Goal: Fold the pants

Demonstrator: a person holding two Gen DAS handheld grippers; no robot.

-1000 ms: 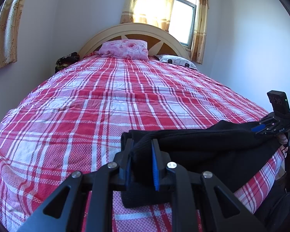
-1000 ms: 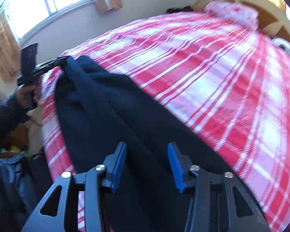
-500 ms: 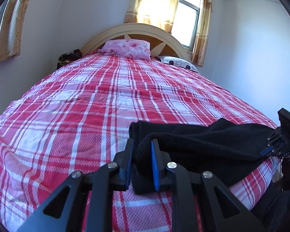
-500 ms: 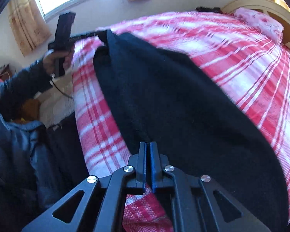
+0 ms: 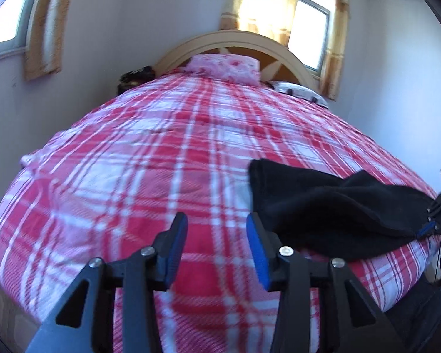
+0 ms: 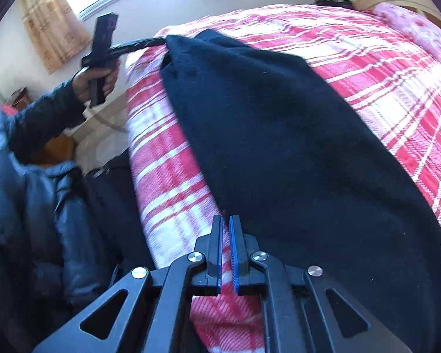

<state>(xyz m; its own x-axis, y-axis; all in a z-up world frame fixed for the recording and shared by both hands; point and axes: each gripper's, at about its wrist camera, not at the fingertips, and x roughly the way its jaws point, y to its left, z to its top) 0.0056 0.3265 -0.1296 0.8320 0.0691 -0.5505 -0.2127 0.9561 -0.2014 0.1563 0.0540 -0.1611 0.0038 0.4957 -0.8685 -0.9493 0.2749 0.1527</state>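
Two grippers are seen over a bed (image 5: 132,176) with a red plaid cover. The left gripper (image 5: 217,235) is spread wide and holds nothing; the black pants (image 5: 323,206) lie just to its right, near the foot edge. The right gripper (image 6: 225,247) is nearly shut at the pants' (image 6: 279,147) near edge; whether cloth is pinched cannot be told. The pants appear laid flat, probably for another fold. A pink pillow (image 5: 226,64) lies far ahead, nothing between.
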